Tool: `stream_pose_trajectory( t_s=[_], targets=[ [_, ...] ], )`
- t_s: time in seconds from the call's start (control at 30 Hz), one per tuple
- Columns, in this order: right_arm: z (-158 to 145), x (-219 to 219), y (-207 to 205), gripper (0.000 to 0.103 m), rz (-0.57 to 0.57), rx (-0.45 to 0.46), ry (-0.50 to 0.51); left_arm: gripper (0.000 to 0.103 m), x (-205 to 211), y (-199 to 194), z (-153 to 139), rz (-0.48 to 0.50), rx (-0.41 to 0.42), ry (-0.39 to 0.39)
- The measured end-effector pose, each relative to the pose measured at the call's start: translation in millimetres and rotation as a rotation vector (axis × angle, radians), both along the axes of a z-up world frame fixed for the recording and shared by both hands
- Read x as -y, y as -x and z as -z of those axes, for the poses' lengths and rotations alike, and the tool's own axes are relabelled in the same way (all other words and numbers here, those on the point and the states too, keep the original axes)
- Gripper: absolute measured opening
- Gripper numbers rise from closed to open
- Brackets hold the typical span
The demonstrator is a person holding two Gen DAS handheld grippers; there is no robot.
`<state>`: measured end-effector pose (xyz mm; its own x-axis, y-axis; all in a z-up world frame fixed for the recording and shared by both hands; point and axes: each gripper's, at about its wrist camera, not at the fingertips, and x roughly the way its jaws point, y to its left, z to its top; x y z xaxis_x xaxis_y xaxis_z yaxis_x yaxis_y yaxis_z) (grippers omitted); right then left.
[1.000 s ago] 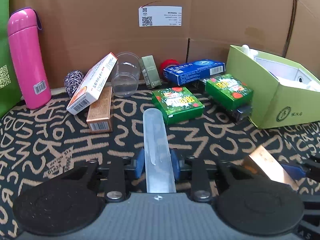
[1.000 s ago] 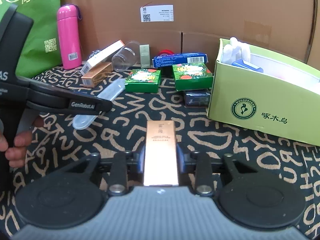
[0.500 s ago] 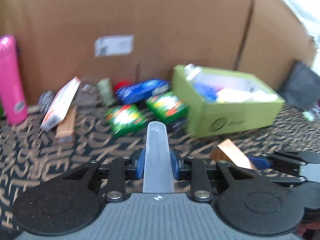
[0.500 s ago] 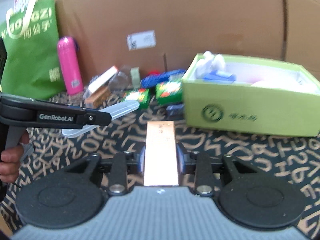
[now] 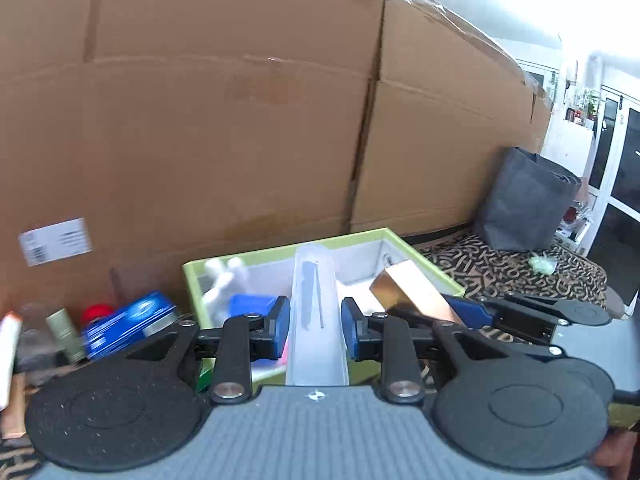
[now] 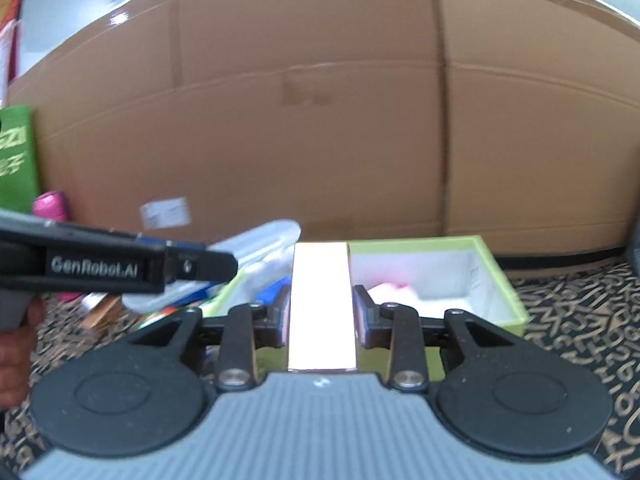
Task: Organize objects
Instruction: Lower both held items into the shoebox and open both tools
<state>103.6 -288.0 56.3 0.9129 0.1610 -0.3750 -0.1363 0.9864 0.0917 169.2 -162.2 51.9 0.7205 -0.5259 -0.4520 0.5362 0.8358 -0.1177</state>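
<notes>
My left gripper (image 5: 316, 320) is shut on a long translucent plastic case (image 5: 316, 304), held up with its far end over the open green box (image 5: 424, 258). My right gripper (image 6: 322, 312) is shut on a shiny copper-coloured box (image 6: 322, 304), also raised in front of the green box (image 6: 508, 296). In the left wrist view the copper box (image 5: 412, 294) and the right gripper (image 5: 464, 312) come in from the right. In the right wrist view the plastic case (image 6: 260, 246) sticks out of the left gripper (image 6: 218, 270) on the left. The green box holds white, blue and pink items.
A tall cardboard wall (image 5: 240, 120) stands behind everything. Left of the green box lie a blue box (image 5: 132, 318), a red lid (image 5: 96, 312), a small olive box (image 5: 66, 332) and other boxes. A grey bag (image 5: 524, 204) sits at the right. A pink bottle (image 6: 48, 204) and green bag (image 6: 16, 156) stand far left.
Both grippers have risen from low over the patterned cloth and swung right toward the green box, still gripping the plastic case and the copper box. The loose boxes have slid to the left of view.
</notes>
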Motion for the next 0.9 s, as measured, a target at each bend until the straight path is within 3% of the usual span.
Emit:
stream_pose_trajectory(
  t_s=[0.23, 0.47, 0.5, 0.53, 0.57, 0.67, 0.8, 0.9],
  targets=[
    [6, 33, -56, 0.031, 0.075, -0.007, 0.029, 0.029, 43, -44, 15, -0.012, -0.025, -0.004],
    [42, 48, -98, 0.031, 0.111, -0.054, 0.062, 0.032, 55, -70, 34, -0.018, -0.004, -0.029],
    [48, 48, -104, 0.039, 0.108, -0.072, 0.075, 0.039, 55, -73, 37, -0.007, -0.014, -0.028],
    [54, 47, -108, 0.048, 0.109, -0.09, 0.092, 0.064, 55, -74, 40, -0.003, -0.032, -0.031],
    [59, 47, -109, 0.052, 0.115, -0.098, 0.111, 0.08, 53, -74, 42, -0.016, -0.038, -0.026],
    [67, 46, -106, 0.068, 0.112, -0.094, 0.149, 0.081, 43, -62, 44, -0.044, 0.02, -0.013],
    [68, 50, -96, 0.076, 0.129, -0.098, 0.126, 0.081, 30, -53, 41, -0.065, -0.003, 0.0],
    [52, 47, -80, 0.089, 0.135, -0.045, 0.107, 0.082, 18, -42, 34, -0.081, -0.005, 0.024]
  ],
)
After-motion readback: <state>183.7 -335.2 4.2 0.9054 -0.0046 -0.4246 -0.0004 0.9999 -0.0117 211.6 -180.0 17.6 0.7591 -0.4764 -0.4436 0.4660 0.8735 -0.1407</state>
